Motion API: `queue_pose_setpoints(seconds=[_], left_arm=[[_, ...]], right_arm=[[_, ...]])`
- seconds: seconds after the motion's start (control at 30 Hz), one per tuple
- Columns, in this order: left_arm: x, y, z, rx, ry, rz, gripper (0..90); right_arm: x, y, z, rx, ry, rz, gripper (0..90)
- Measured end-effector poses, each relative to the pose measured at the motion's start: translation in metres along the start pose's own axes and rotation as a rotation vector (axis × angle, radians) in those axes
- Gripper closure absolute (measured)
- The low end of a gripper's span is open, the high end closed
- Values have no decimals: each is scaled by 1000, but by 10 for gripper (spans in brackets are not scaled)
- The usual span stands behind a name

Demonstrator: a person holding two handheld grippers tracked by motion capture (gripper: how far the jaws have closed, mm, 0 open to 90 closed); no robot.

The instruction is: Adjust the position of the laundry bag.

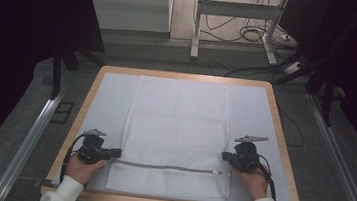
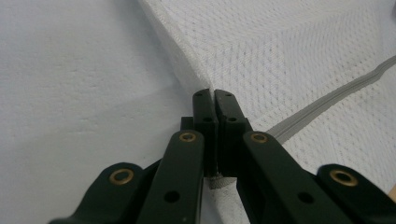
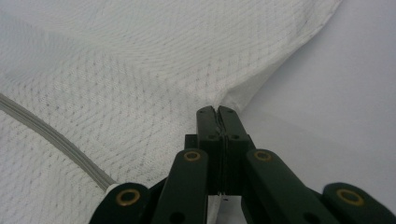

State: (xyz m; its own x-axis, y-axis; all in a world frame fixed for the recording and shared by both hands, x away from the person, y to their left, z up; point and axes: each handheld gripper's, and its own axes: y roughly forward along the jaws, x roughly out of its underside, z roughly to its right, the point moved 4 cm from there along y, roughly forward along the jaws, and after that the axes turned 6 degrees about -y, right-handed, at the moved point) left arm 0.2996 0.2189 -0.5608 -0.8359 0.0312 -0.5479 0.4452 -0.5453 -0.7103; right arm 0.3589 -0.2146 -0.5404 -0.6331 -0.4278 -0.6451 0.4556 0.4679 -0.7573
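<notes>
White mesh laundry bag [image 1: 177, 130] lies flat mid-worktop on a pale sheet [image 1: 106, 98], grey zipper [image 1: 164, 167] running across near its 6 o'clock end. Left tool [image 1: 116, 152] at 8 o'clock, jaws pressed together, pinching the bag's left edge beside the zipper end. Right tool [image 1: 224, 156] at 4 o'clock, jaws pressed together on the bag's right edge fabric. Wooden worktop [image 1: 282, 141] rim bare around the sheet. Beyond, at 12 o'clock, a white frame [image 1: 236, 8] and loose cables [image 1: 253, 35] on the floor.
</notes>
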Motion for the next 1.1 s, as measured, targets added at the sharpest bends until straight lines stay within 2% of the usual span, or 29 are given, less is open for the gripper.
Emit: queue_pose_setpoints(seconds=[0.77,0.9,0.97,1.0,1.03,1.07,1.1], left_arm=[[2,1,-2,-14,2,-8,884],[2,3,-4,-26,7,-4,857],[2,2,-5,-48,12,13,784],[1,1,-6,-61,15,25,713],[0,0,-6,-76,14,39,559],[-1,-1,-7,-89,13,54,559],[-1,-3,-7,-100,14,65,487]], right_arm=[[4,0,0,-2,5,-23,880],[5,0,2,-1,3,-20,871],[5,-1,2,4,-3,-20,843],[5,-1,2,14,-9,-18,797],[5,-3,3,39,-26,-5,686],[5,-3,3,39,-26,-5,686],[5,-3,4,45,-33,0,641]])
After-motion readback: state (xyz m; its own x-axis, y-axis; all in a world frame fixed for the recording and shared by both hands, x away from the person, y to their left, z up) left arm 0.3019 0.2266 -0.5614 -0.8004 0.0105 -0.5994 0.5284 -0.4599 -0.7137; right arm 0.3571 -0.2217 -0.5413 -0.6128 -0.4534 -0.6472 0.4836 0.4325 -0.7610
